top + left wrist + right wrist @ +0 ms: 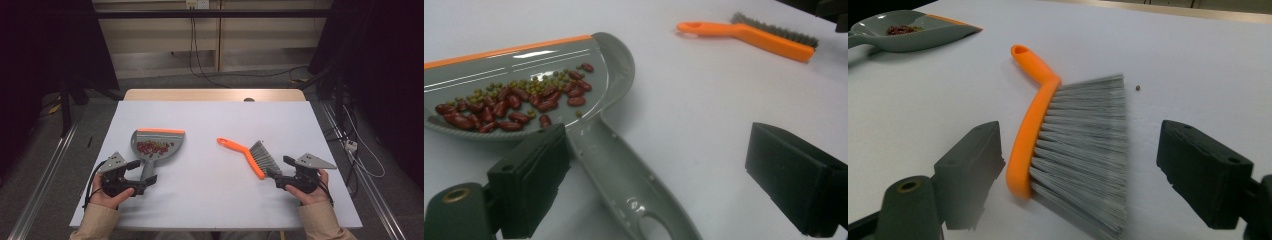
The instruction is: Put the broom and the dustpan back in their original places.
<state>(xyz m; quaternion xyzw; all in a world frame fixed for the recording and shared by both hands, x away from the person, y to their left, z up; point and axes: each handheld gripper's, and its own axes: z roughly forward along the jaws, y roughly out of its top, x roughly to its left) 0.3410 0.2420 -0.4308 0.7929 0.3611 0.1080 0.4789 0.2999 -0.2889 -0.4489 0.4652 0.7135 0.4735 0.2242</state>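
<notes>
A white table (215, 125) filled the centre of the high view. Left of centre lay a grey dustpan (157, 145) with an orange lip, holding red beans (152, 147) and small green ones. Right of centre lay an orange-handled brush (250, 156) with grey bristles. At lower left, the left gripper (142, 177) straddled the dustpan handle, jaws apart. At lower right, the right gripper (281, 173) stood with jaws apart about the bristles.

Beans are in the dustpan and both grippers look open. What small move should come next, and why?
Probably shut the left gripper on the dustpan handle: its jaws stand open either side of it, and the beans already lie in the pan. The brush lies ungripped.
</notes>
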